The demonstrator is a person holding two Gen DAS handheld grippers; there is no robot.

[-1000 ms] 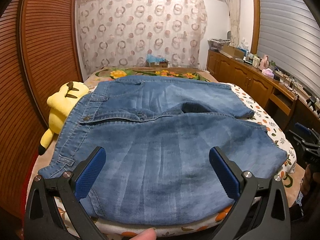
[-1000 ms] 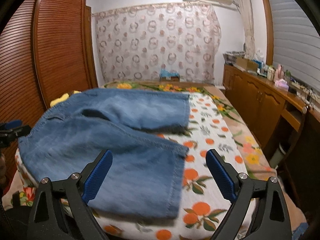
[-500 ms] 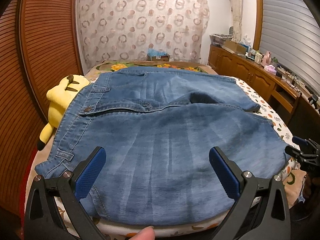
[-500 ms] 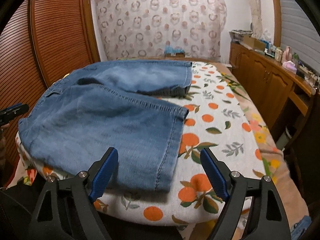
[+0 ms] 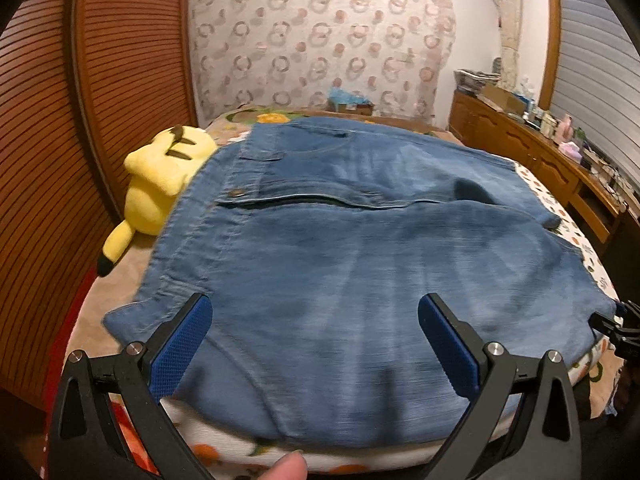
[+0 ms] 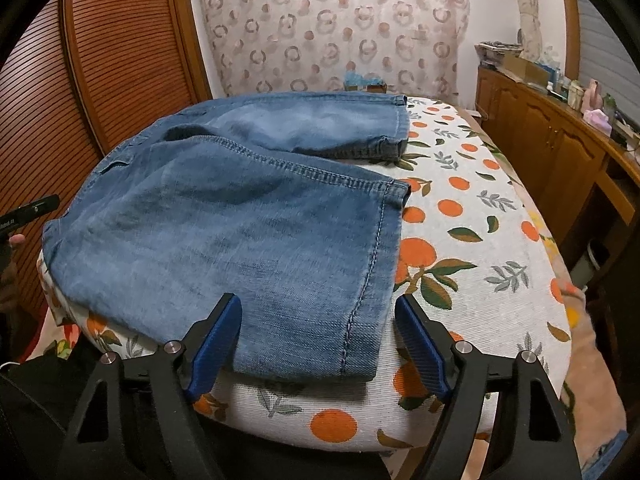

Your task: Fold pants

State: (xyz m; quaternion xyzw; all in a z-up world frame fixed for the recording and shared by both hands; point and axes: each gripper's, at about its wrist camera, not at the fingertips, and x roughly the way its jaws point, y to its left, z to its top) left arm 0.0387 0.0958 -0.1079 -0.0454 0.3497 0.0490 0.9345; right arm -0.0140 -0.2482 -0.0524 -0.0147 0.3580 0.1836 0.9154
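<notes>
Blue denim pants [image 5: 360, 264] lie spread flat on the bed, waistband to the left and both short legs [image 6: 240, 232] to the right. My left gripper [image 5: 314, 344] hovers open over the near edge of the pants by the waist, with nothing pinched. My right gripper [image 6: 318, 344] is low over the near leg's hem corner [image 6: 360, 344]. Its jaws are closing, the denim corner lies between the blue pads, and the pads do not press on it. The right gripper [image 5: 618, 328] also shows at the right edge of the left wrist view, and the left gripper [image 6: 30, 212] at the left edge of the right wrist view.
An orange-print sheet [image 6: 460, 240] covers the bed. A yellow plush toy [image 5: 160, 176] lies beside the waistband against louvred wooden doors [image 5: 60, 120]. A wooden sideboard [image 6: 560, 152] with clutter runs along the right side. A fingertip [image 5: 288, 466] shows at the bottom edge.
The left gripper has moved in and down toward the pants. The right gripper has tipped down over the near leg's hem, and its jaws have narrowed.
</notes>
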